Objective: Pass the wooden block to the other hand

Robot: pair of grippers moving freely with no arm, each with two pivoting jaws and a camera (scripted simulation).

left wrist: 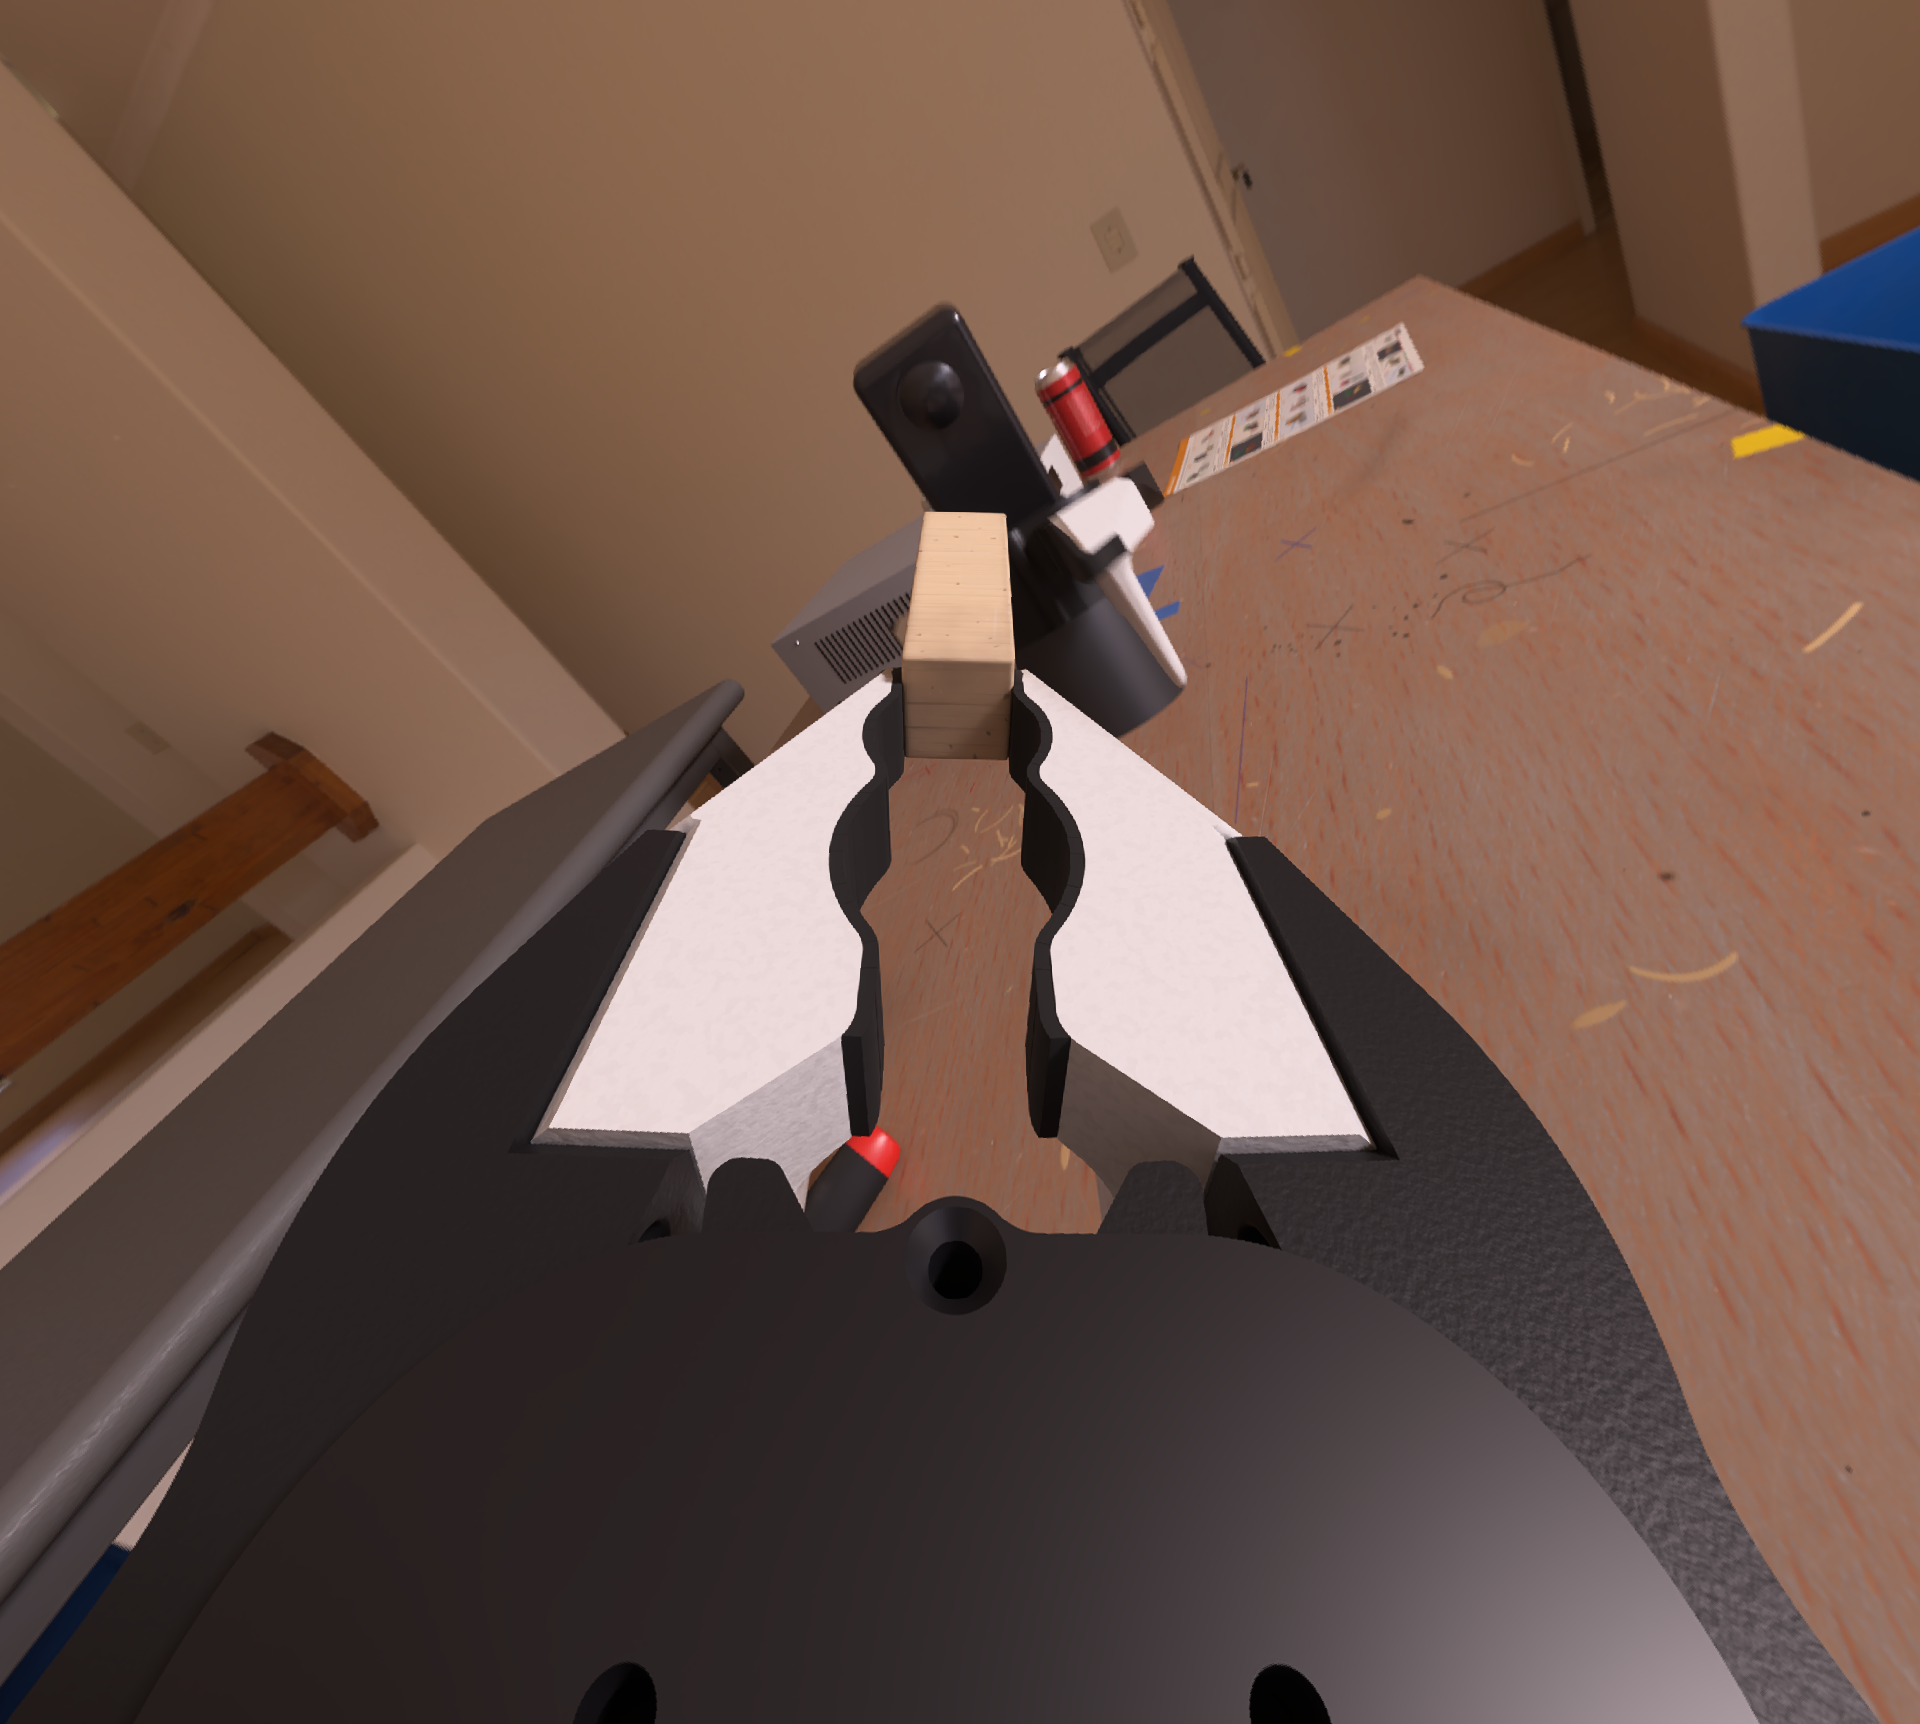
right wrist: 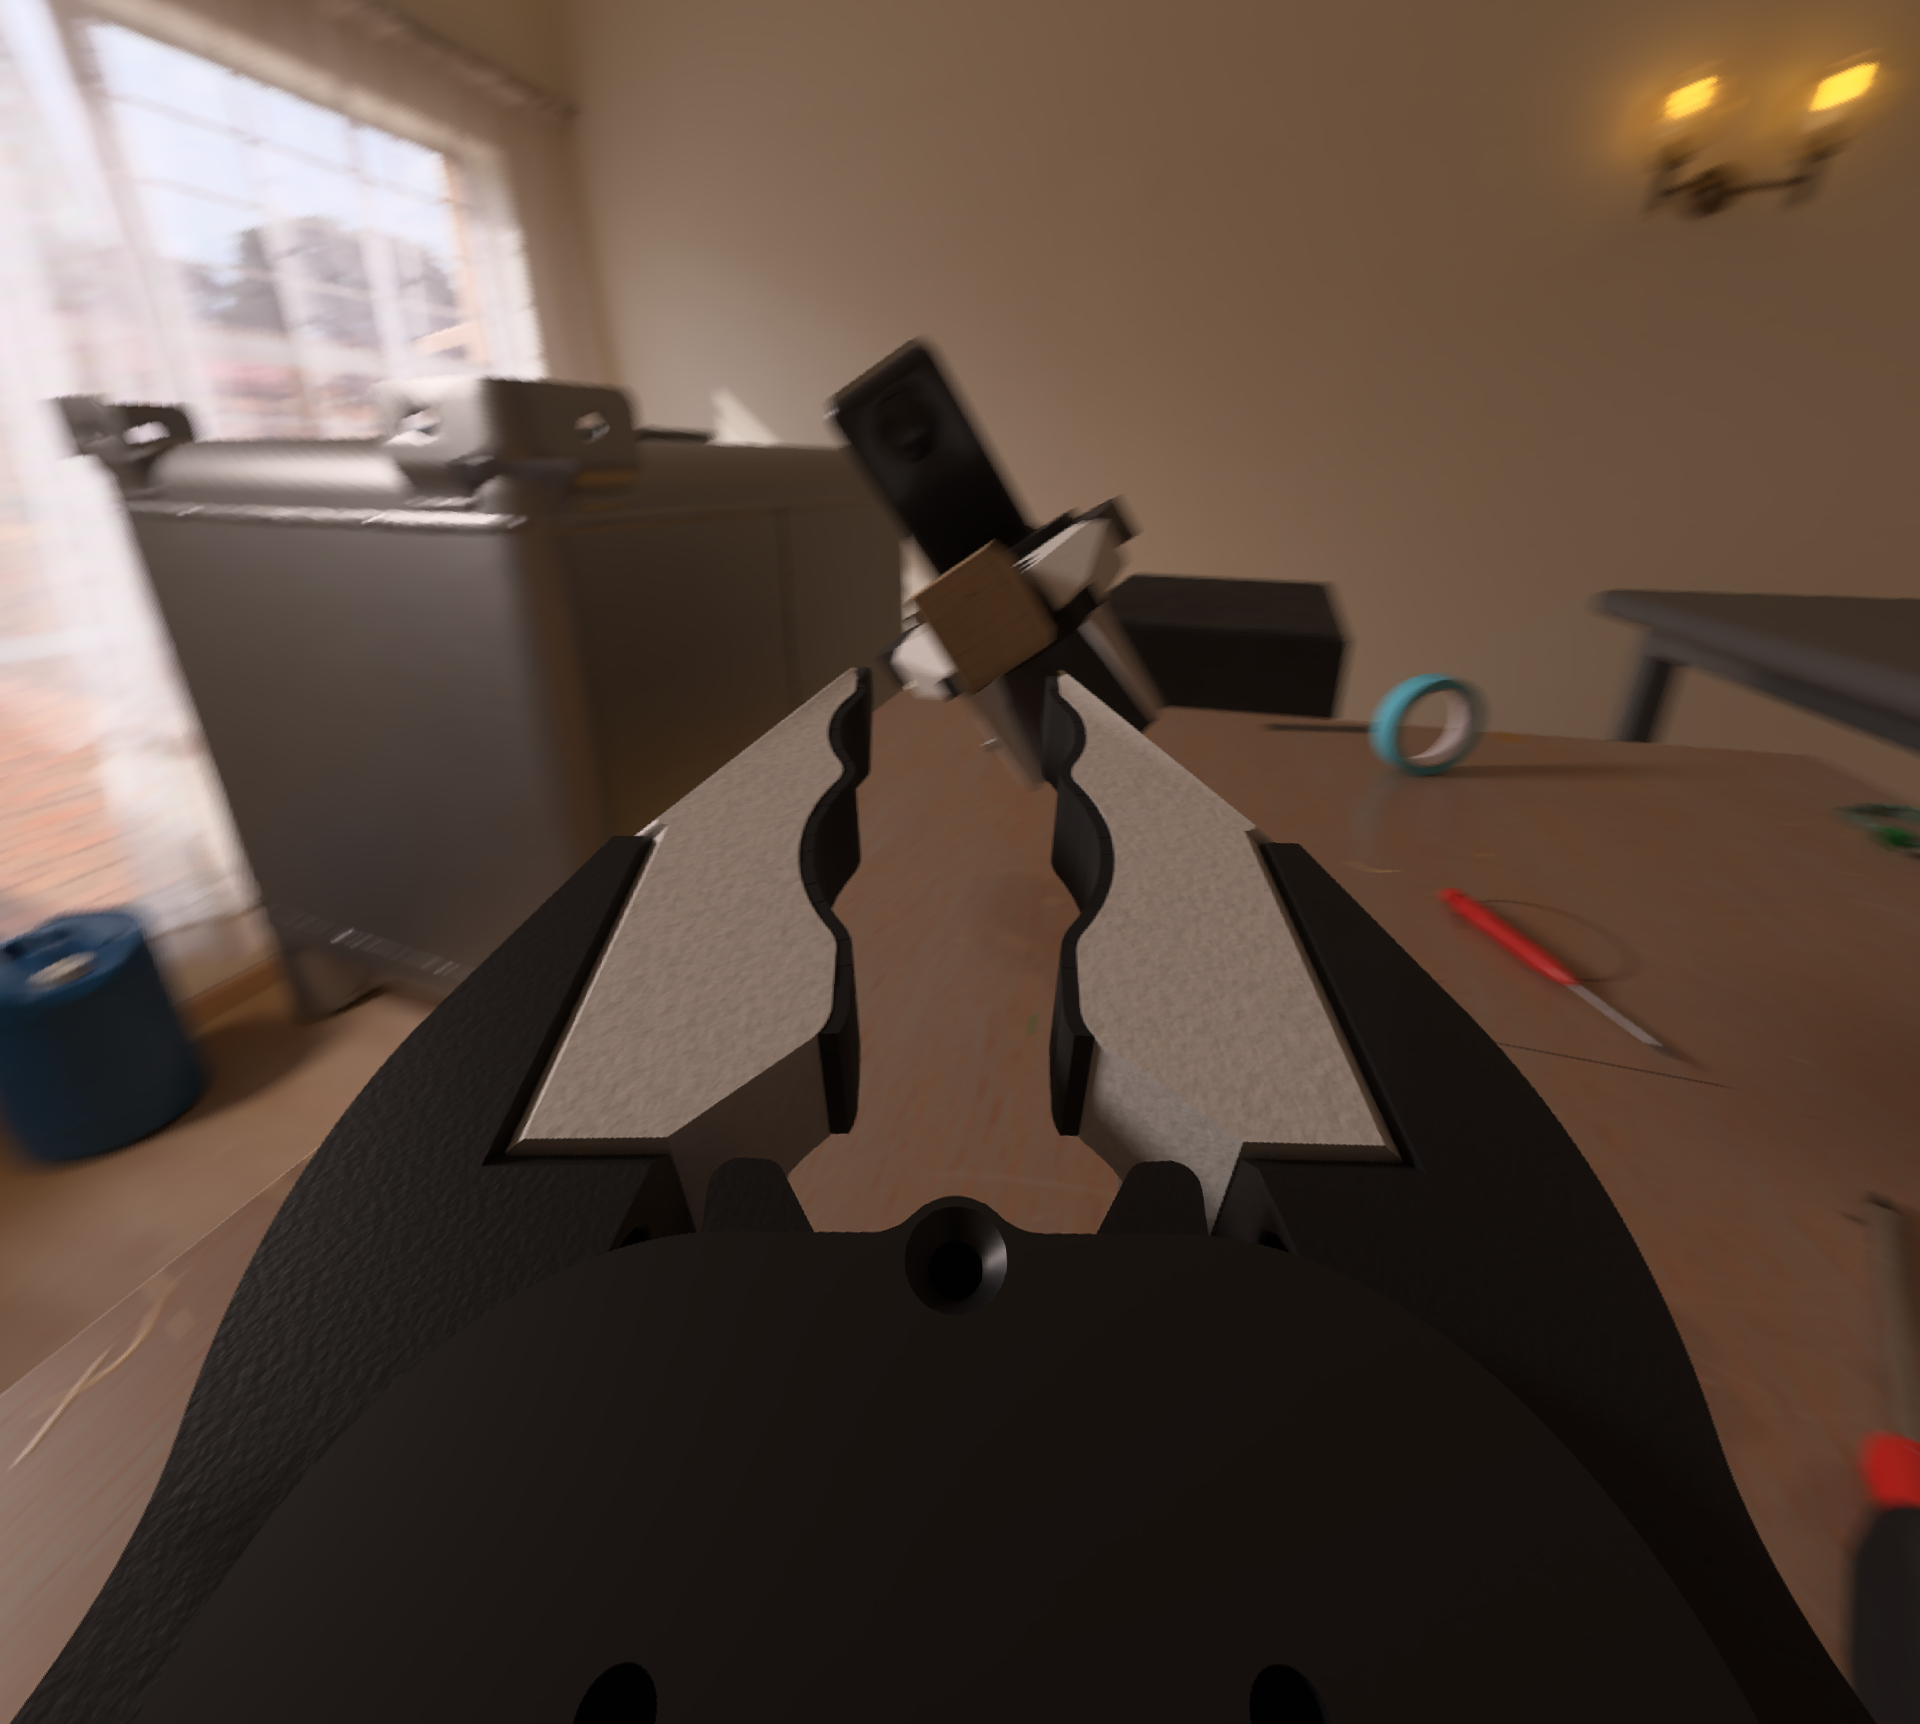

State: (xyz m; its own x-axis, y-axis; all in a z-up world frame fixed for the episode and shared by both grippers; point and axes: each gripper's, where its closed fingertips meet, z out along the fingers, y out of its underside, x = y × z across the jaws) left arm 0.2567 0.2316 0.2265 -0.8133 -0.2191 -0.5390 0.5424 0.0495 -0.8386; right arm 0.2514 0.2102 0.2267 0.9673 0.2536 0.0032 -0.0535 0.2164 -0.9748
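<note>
Now your left gripper pinches the wooden block; right gripper, fingers parted, approaches from twelve o'clock, handover pending.

No legible txt; printed sheet on table too small.

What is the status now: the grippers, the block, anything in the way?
Left gripper shut on wooden block, held above table. Right gripper open, facing the block, not touching it. Nothing between them.
</note>
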